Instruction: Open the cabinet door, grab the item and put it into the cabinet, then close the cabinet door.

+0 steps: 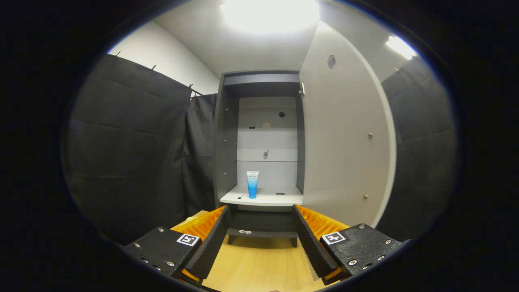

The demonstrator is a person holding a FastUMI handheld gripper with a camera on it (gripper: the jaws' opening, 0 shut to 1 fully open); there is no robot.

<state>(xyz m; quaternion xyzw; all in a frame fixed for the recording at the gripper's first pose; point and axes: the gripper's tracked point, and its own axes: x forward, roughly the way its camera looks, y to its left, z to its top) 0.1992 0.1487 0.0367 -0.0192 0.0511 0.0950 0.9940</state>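
Ahead of the tongs (261,227), beyond their tips:

- Cabinet (261,138): tall, narrow, dark-framed, pale back panel. It stands on short legs on the floor, straight in front of the tongs. Its inner side walls carry rows of small holes; a few dark spots and one small fitting mark the back panel.
- Door (344,138): pale, swung open to the right of the cabinet, hinged at the cabinet's right edge. Two small knobs or studs show on its face, one higher, one lower. Its lower part lies just beyond the right finger.
- Shelf (279,199): pale, inside the cabinet, a little above the fingertips in the view. A small dark oval mark lies on its right part.
- Tube (252,183): blue fading to white at the top, standing upright on its cap on the left part of the shelf, well inside the cabinet. It is beyond the tongs, apart from both fingers, and lines up nearer the left finger than the right. Its label is too small to tell.
- Lower shelf (261,232): dark, seen through the gap between the fingers; something small and pale rests on it.
- Floor (259,267): light wood, under and between the fingers.

Tongs: spread wide, nothing between the fingers, touching nothing.
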